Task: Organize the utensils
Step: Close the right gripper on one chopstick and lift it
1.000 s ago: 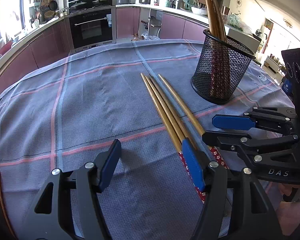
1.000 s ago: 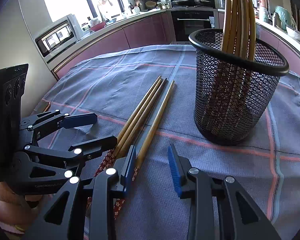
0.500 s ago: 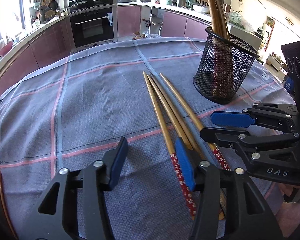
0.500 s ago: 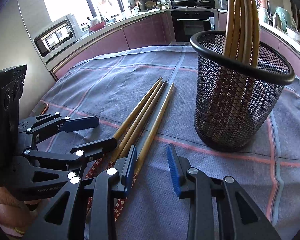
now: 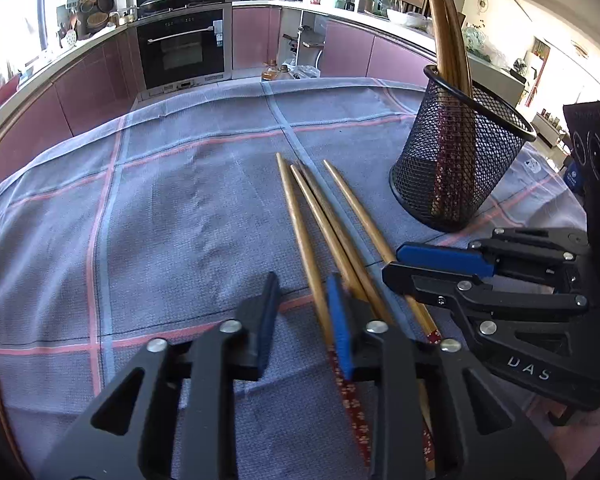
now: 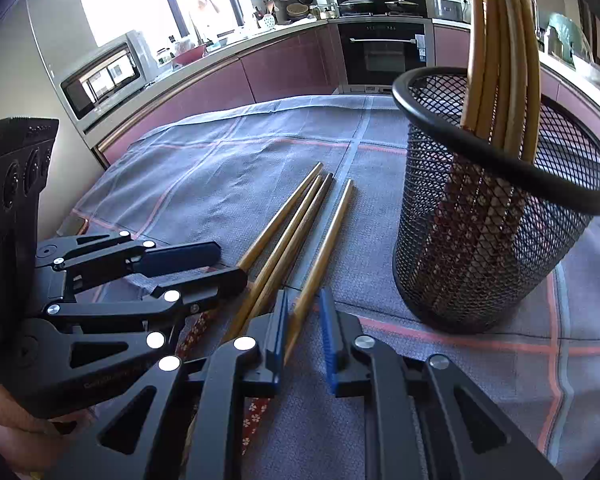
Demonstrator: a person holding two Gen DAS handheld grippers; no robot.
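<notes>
Both the left gripper [image 5: 304, 320] and right gripper [image 6: 304, 340] are closing, each around 1 chopstick [image 5: 300, 232]; neighbouring sticks could be nudged or pinched along.

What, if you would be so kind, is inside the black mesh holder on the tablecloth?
The black mesh holder has several chopsticks standing inside, their bare ends rising above the rim and their red patterned ends showing through the mesh. The mesh and sticks hide the bottom, so an exact count is uncertain.
</notes>
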